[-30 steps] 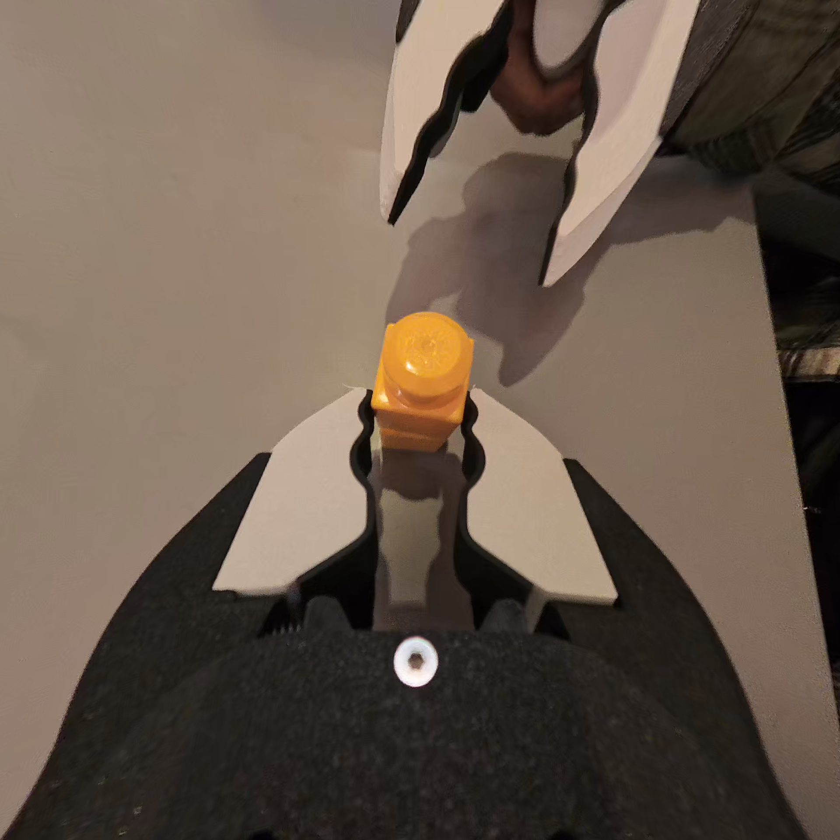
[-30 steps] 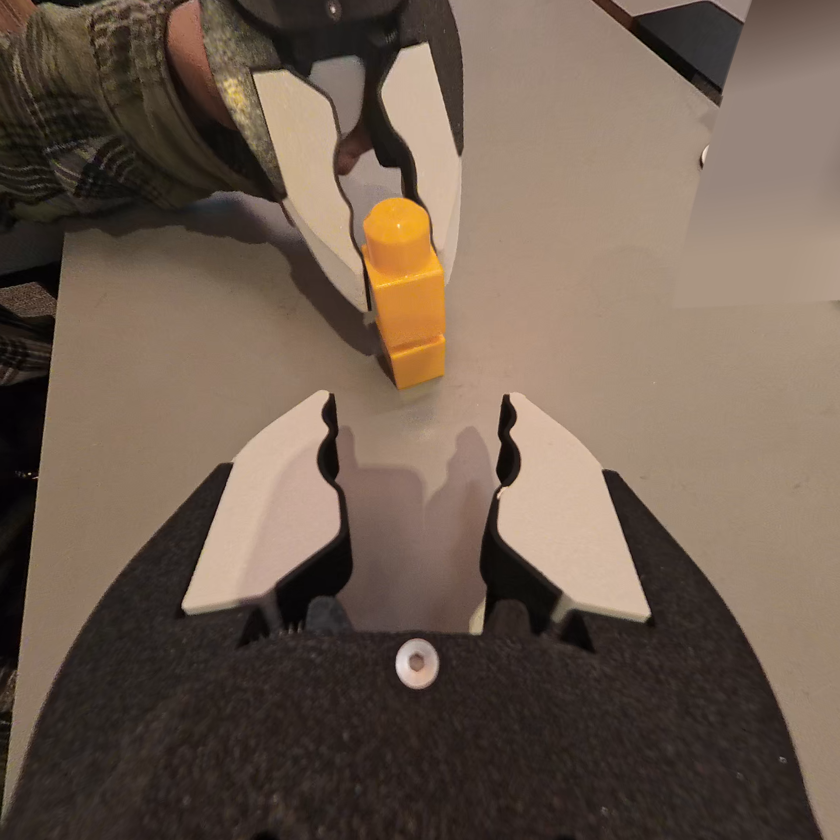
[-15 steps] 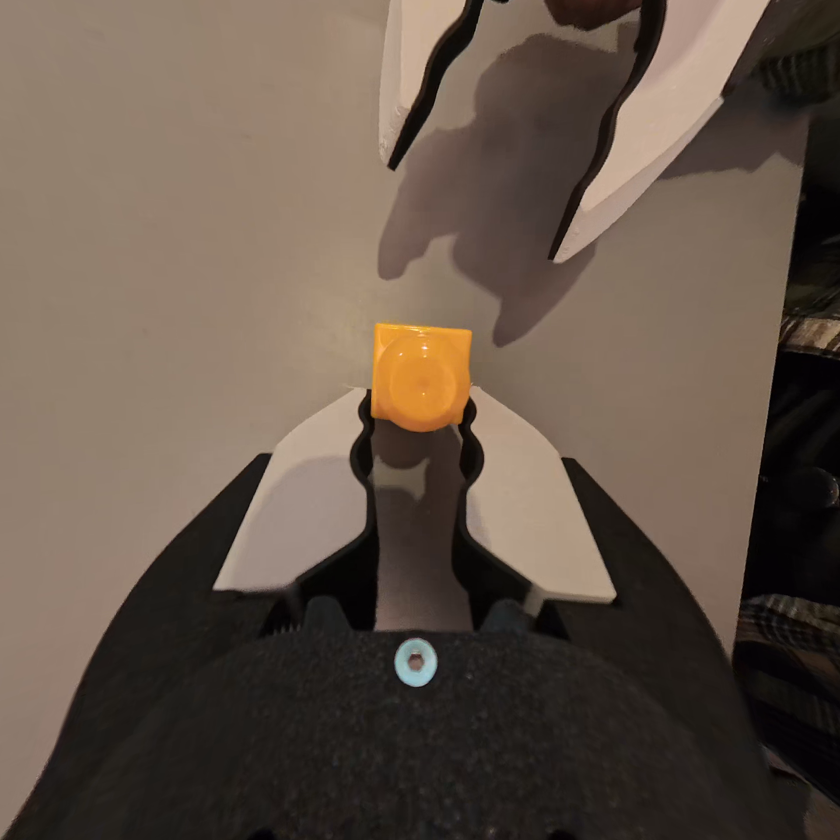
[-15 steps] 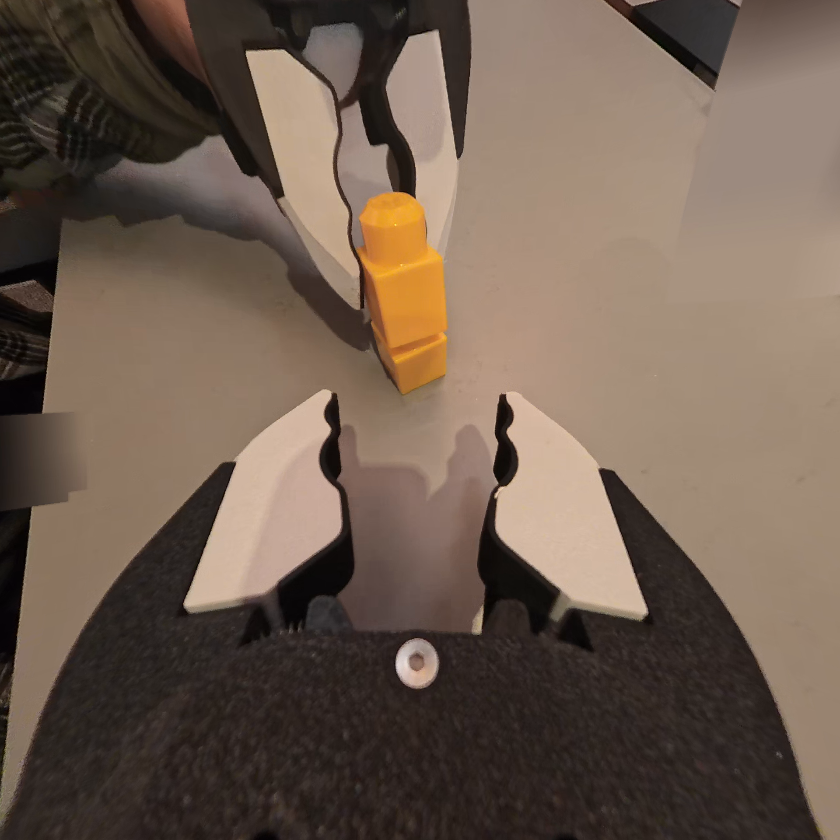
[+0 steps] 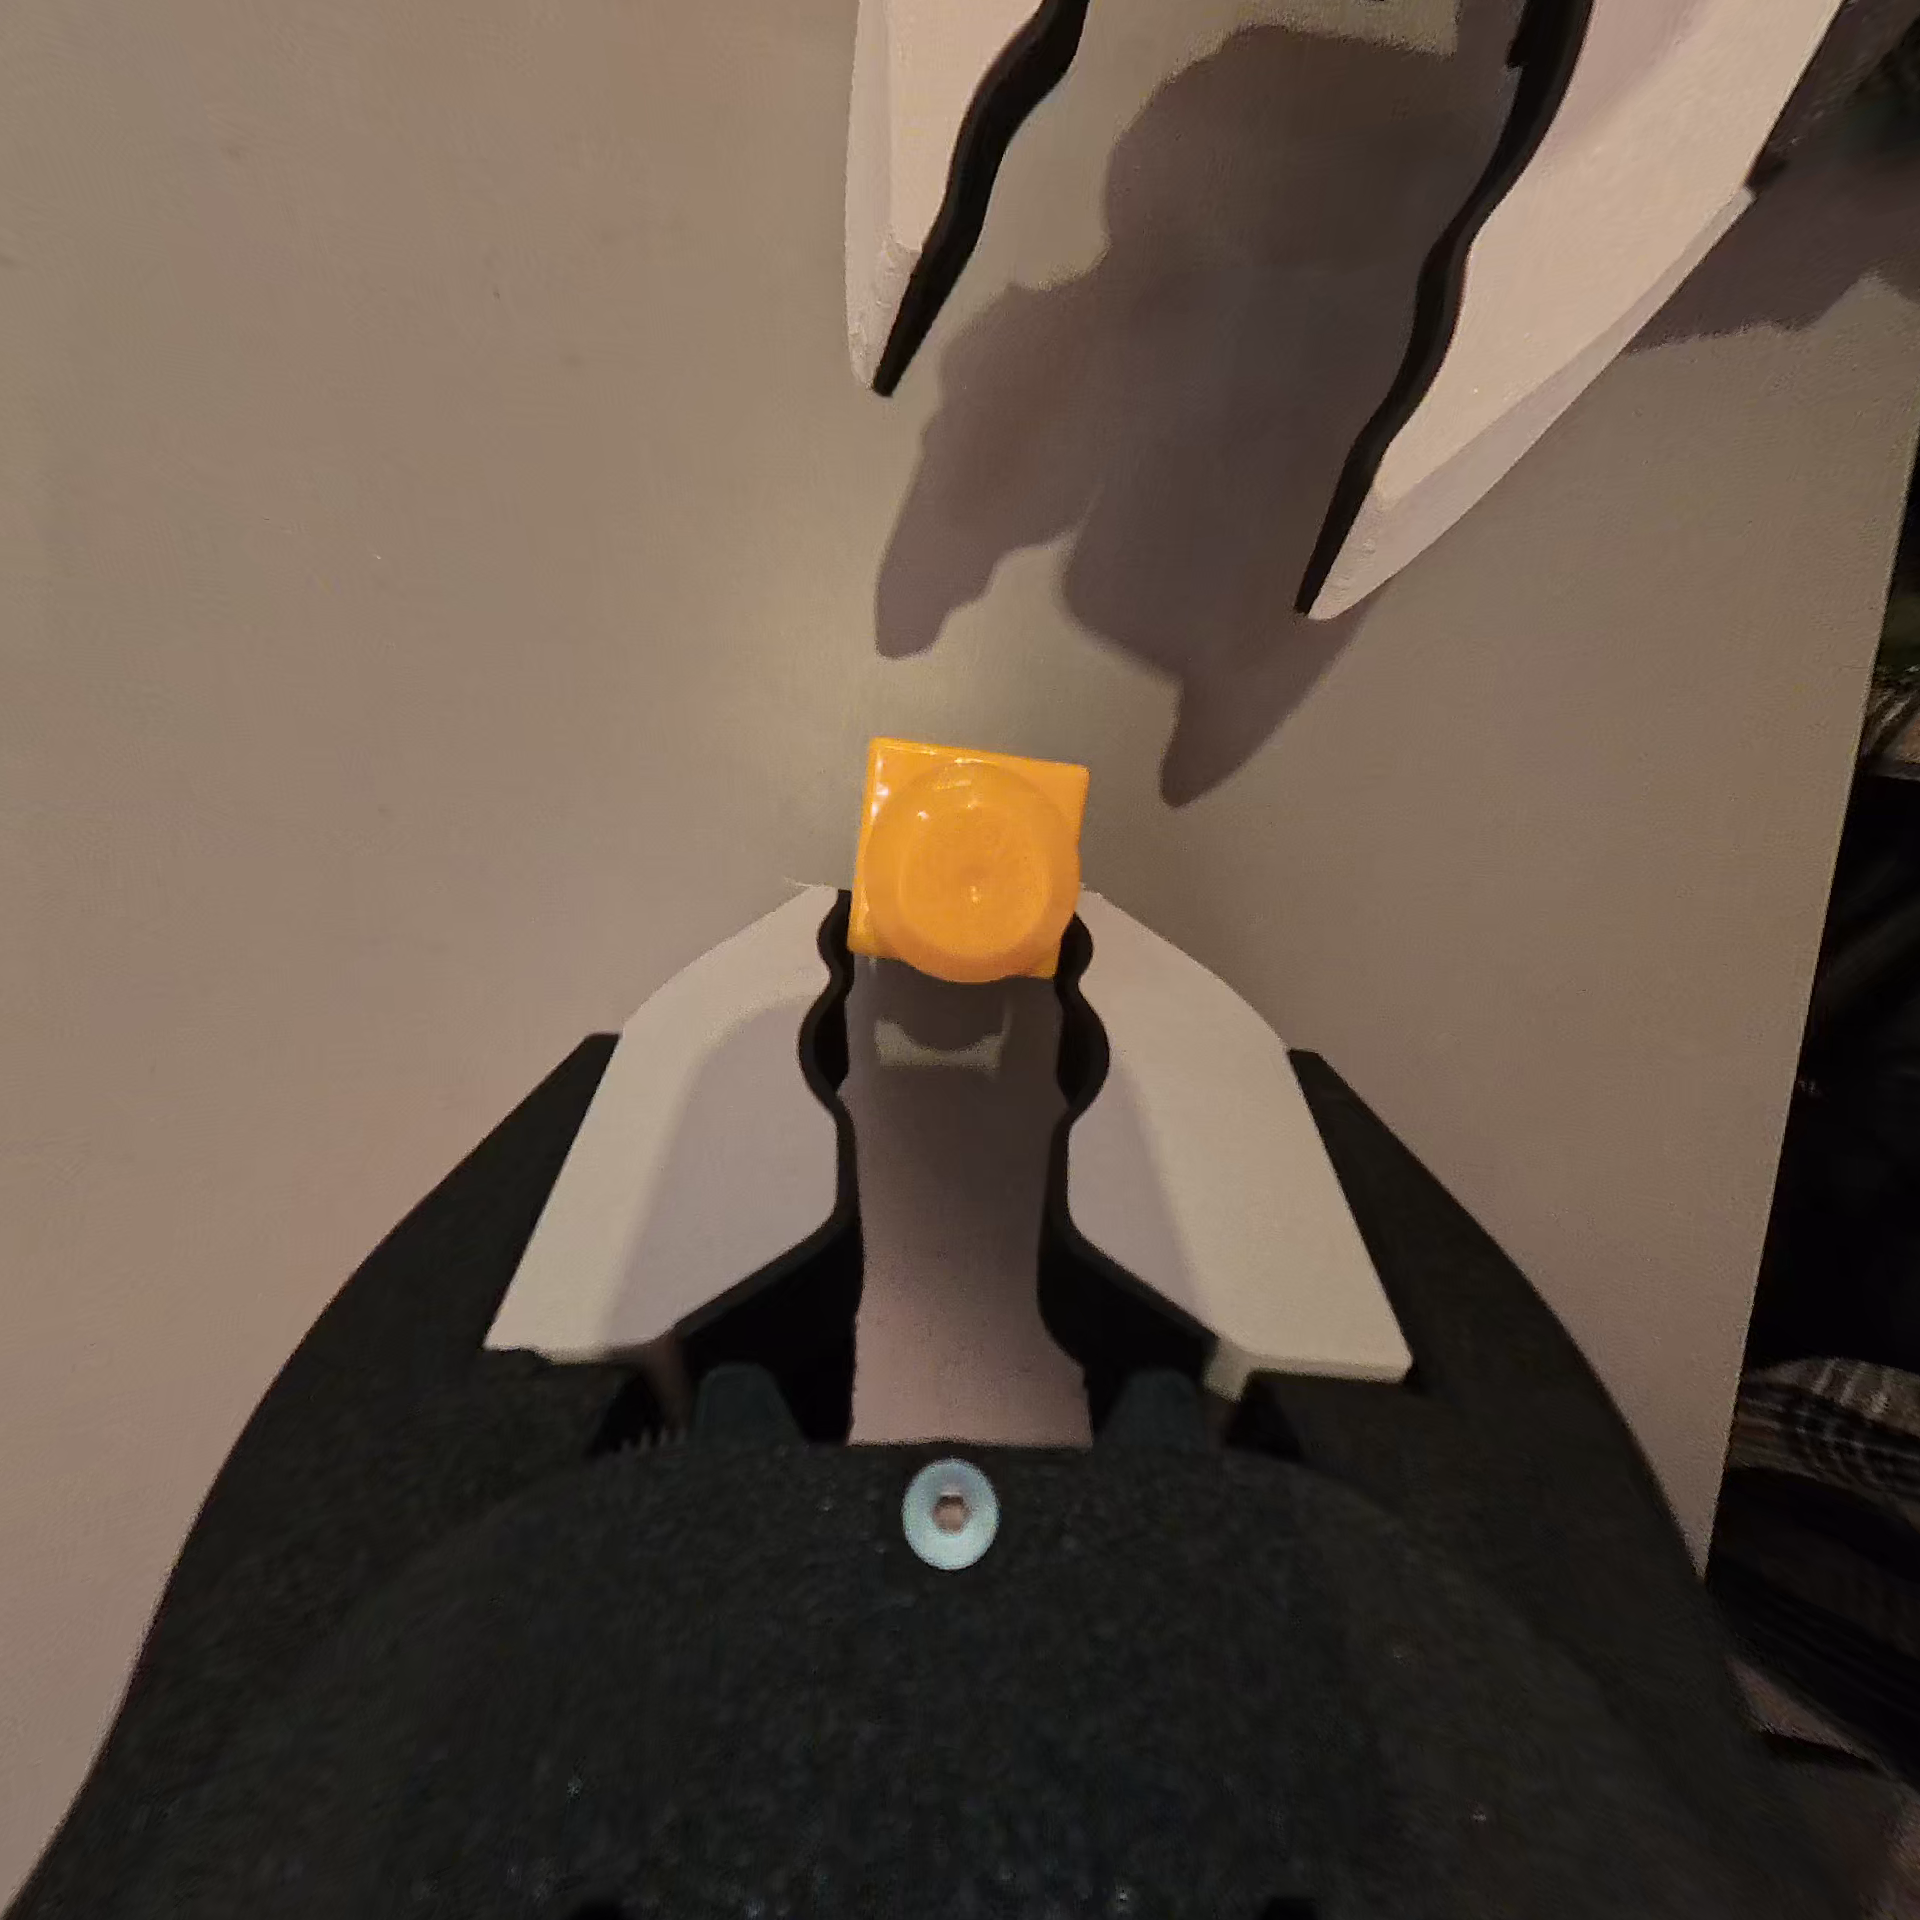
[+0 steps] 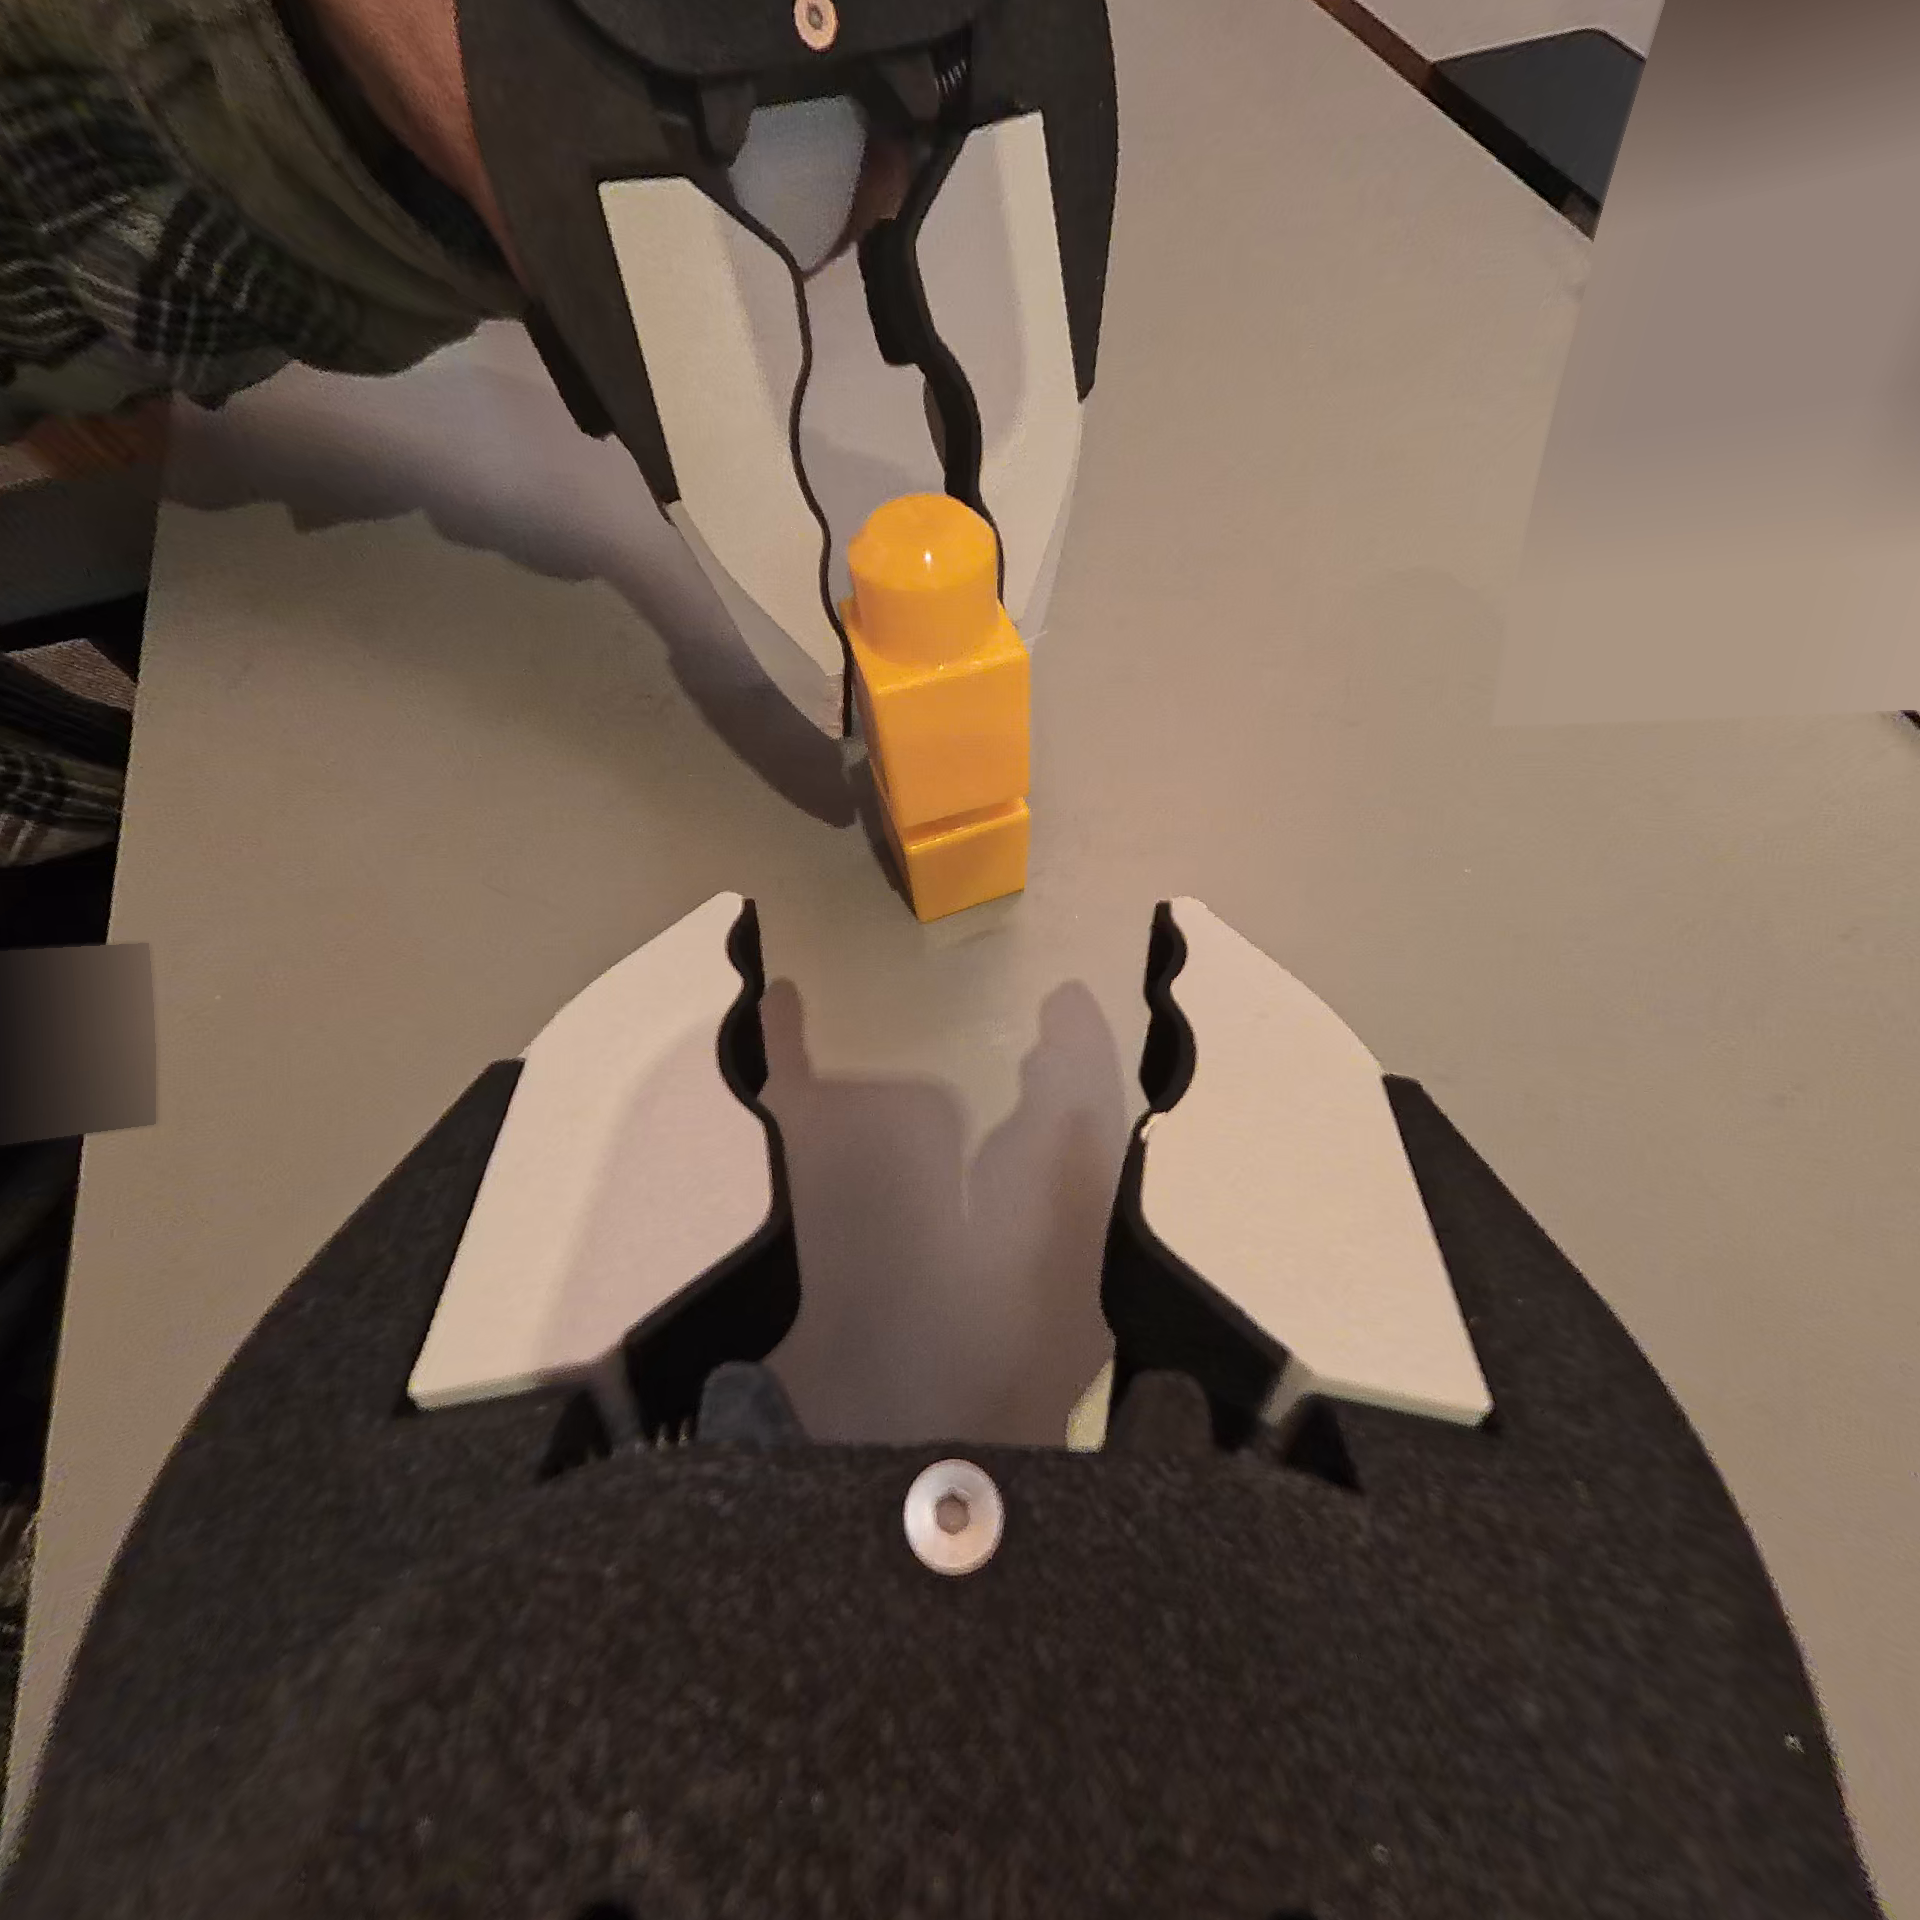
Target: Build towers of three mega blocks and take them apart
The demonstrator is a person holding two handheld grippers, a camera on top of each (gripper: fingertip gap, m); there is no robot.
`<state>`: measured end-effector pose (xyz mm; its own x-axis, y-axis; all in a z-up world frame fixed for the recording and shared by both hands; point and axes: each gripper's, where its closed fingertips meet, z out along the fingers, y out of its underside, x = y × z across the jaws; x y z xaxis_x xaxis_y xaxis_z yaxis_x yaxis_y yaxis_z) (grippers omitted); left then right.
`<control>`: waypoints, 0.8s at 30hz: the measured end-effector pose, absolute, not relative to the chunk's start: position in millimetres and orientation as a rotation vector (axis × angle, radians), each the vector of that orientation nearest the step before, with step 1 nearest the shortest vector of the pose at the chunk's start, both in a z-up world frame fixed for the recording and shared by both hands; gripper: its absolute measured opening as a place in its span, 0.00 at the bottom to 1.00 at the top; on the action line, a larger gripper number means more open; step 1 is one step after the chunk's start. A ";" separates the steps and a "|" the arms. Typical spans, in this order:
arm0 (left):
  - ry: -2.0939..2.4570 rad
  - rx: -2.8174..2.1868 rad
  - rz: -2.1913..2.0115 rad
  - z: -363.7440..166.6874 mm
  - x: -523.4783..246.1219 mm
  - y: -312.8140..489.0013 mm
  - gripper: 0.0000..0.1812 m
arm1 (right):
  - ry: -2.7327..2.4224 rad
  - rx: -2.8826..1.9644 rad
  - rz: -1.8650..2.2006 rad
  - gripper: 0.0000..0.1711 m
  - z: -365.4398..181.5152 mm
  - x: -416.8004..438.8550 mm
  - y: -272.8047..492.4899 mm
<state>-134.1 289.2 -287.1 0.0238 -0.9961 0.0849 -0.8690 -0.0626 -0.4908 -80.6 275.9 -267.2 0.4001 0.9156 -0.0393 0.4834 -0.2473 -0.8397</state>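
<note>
A stack of two orange mega blocks stands on the grey table, with a seam between the upper and the lower block. My left gripper comes down from above and is shut on the upper block. In the left wrist view I look down on the stud of the stack, between the tips of my left gripper. My right gripper is open and empty, low over the table just in front of the stack. It also shows in the left wrist view, beyond the stack, jaws wide apart.
The table's edge runs down the right of the left wrist view, with dark floor beyond. In the right wrist view the edge is at the left. A person's plaid sleeve reaches in at the top left. The left gripper's tips are roughly 7 cm from the right gripper's.
My left gripper has tilted more steeply over the stack, so I see the stud from straight above. The stack stays put. The right gripper stays open and has edged closer.
</note>
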 end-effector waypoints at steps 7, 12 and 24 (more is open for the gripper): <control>1.873 -1.946 -0.704 -280.3 -135.3 286.4 0.30 | -1.276 -1.843 0.696 0.44 -253.4 -90.1 277.3; 1.744 -1.925 -0.823 -270.6 -162.8 288.0 0.36 | -1.391 -1.825 0.677 0.47 -243.1 -112.7 286.8; 1.467 -1.826 -1.061 -257.4 -197.9 303.3 0.31 | -1.633 -1.859 0.756 0.21 -270.4 -141.8 288.5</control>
<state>-197.9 303.3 -257.4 0.0869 -0.9689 0.2318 -0.5235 -0.2424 -0.8168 -141.8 288.5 -270.4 0.1045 0.9929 -0.0563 0.6853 -0.1130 -0.7194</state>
